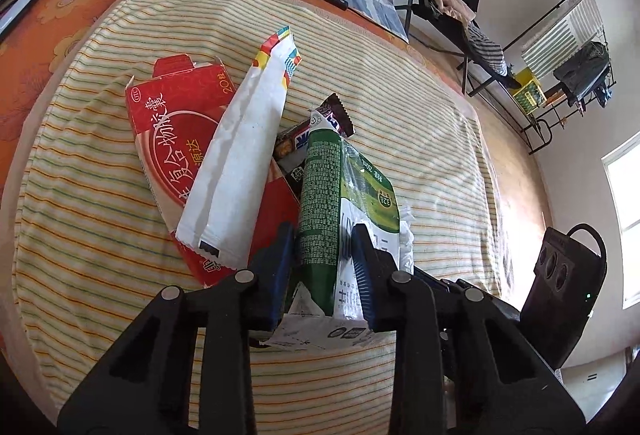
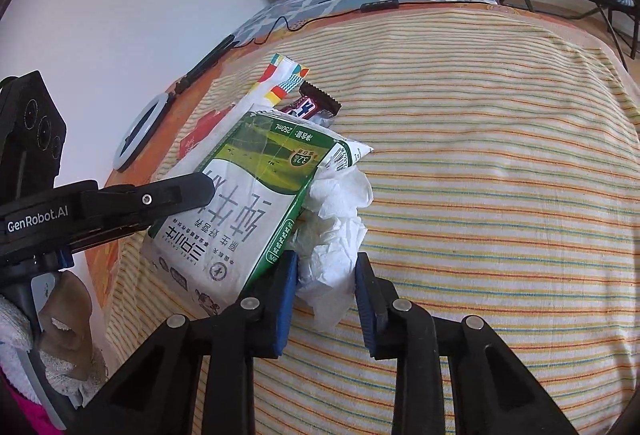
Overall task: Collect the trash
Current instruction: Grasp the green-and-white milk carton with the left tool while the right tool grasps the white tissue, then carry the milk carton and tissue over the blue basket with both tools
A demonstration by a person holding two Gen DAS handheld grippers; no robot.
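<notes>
Milk carton, green/white, "250mL" and "3.2g" readable: is being pinched across its narrow sides by left gripper, atop trash pile on striped bedcover. Judged empty: light, crushable, slick; firm edges best.
Tissue wad, soft: is lying between right gripper pads, spread, no squeeze evident.
Adj.: red medicine box "20", white sachet, choc. bar wrapper.
</notes>
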